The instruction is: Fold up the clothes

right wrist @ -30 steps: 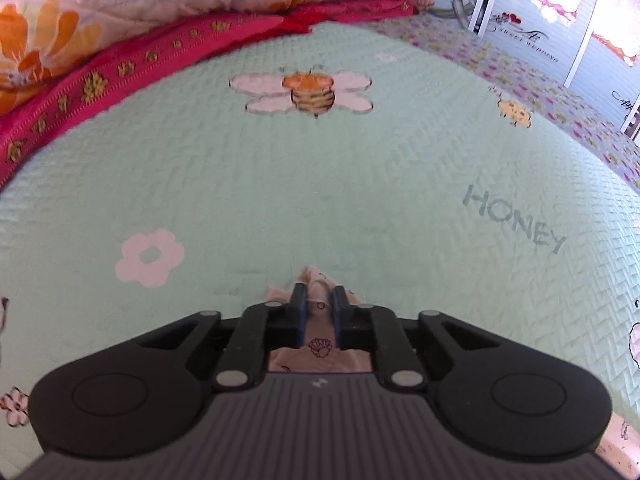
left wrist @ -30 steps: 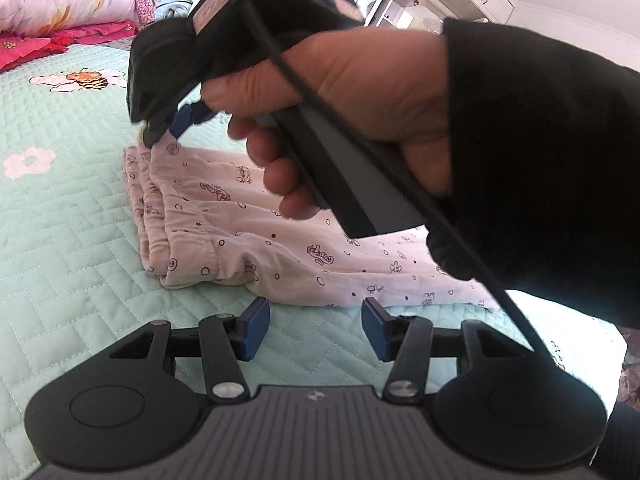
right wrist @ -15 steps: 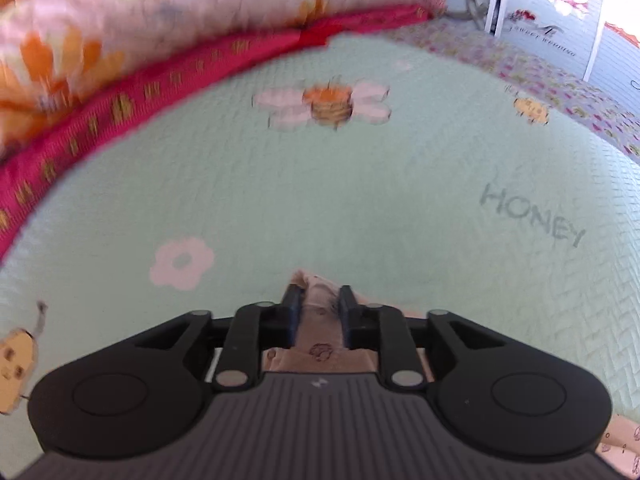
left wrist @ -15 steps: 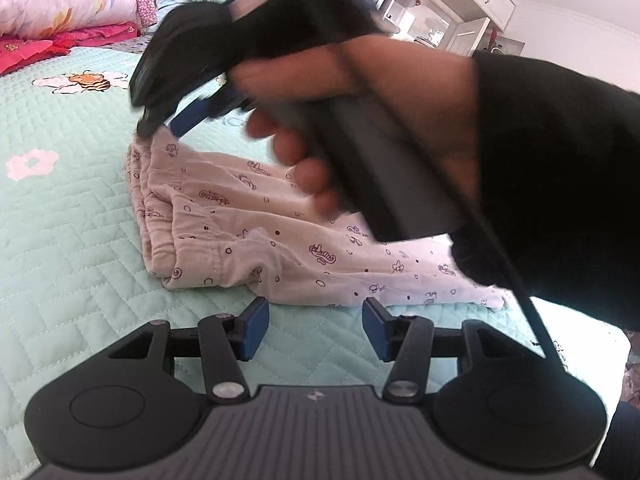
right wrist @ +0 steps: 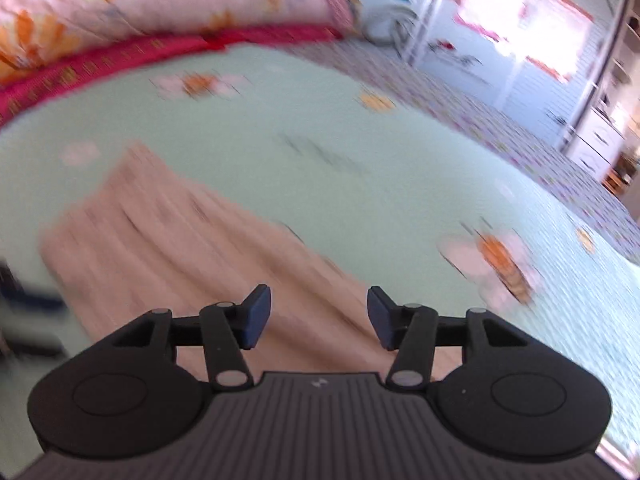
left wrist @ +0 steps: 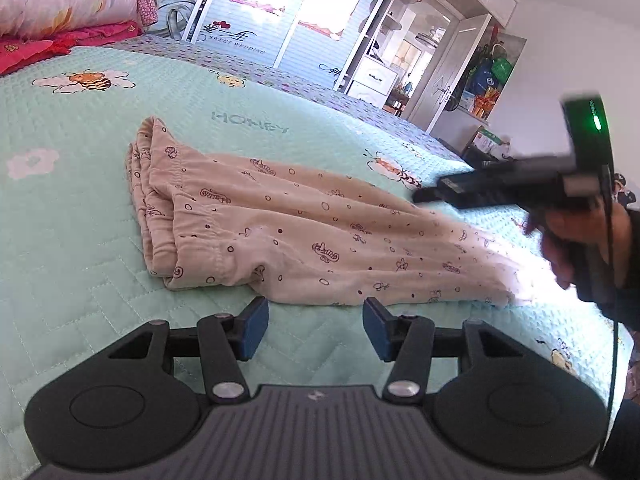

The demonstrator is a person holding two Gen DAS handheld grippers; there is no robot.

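Observation:
Pale pink printed trousers (left wrist: pixel 280 236) lie folded lengthwise on the green quilt, waistband at the left, legs running right. My left gripper (left wrist: pixel 315 330) stands open just in front of their near edge, touching nothing. The right gripper's body (left wrist: pixel 520 188) hangs above the leg end at the right, held by a hand in a dark sleeve. In the blurred right wrist view my right gripper (right wrist: pixel 319 316) hovers over the trousers (right wrist: pixel 180 248), its jaws opening with nothing between them.
A green quilted bedspread (left wrist: pixel 60 272) with bee and flower prints covers the bed. Floral pillows and a red cover (left wrist: pixel 60 12) sit at the far left. A wardrobe and shelves (left wrist: pixel 432 60) stand beyond the bed's far edge.
My right gripper let go of the waistband corner, opened, and swept right toward the leg end. The trousers now lie flat in full view. My left gripper stayed still.

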